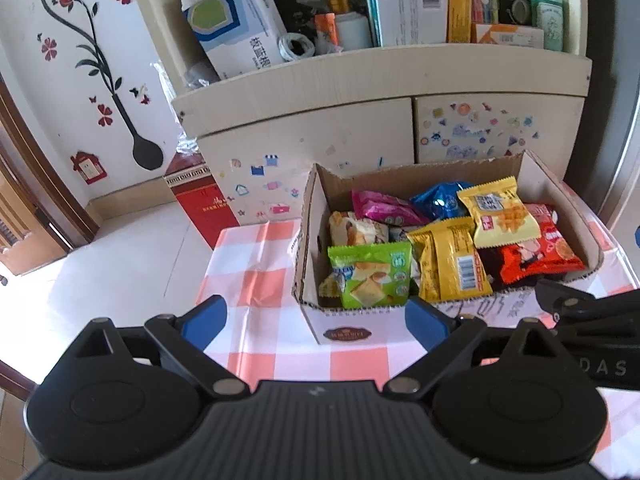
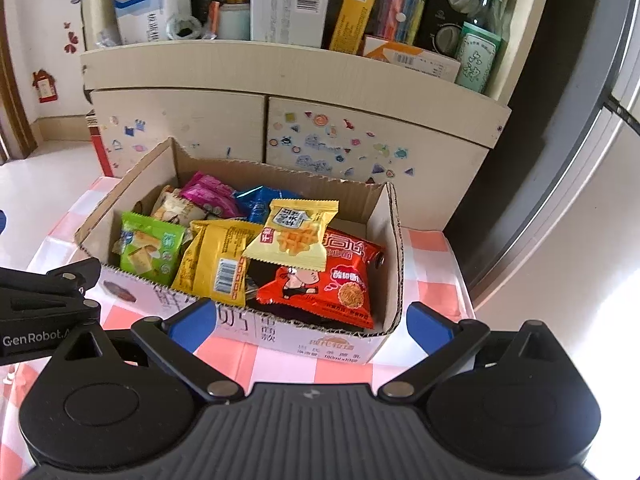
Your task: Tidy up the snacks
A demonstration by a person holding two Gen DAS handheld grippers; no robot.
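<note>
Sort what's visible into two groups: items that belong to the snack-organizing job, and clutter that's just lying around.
Belongs to the job:
cardboard box
green snack pack
gold snack pack
yellow waffle pack
red snack pack
left claw, open
right claw, open

Lying about:
shelf clutter
glass bottle
red gift box

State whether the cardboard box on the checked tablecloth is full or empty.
Nearly full: snack packets, such as the green packet, cover the cardboard box floor, some overlapping.

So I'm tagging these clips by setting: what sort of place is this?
Most likely a room in a home. A sticker-covered cabinet holds household clutter, a flower decal decorates the wall, and the cardboard box of snacks sits on a checked tablecloth.
</note>
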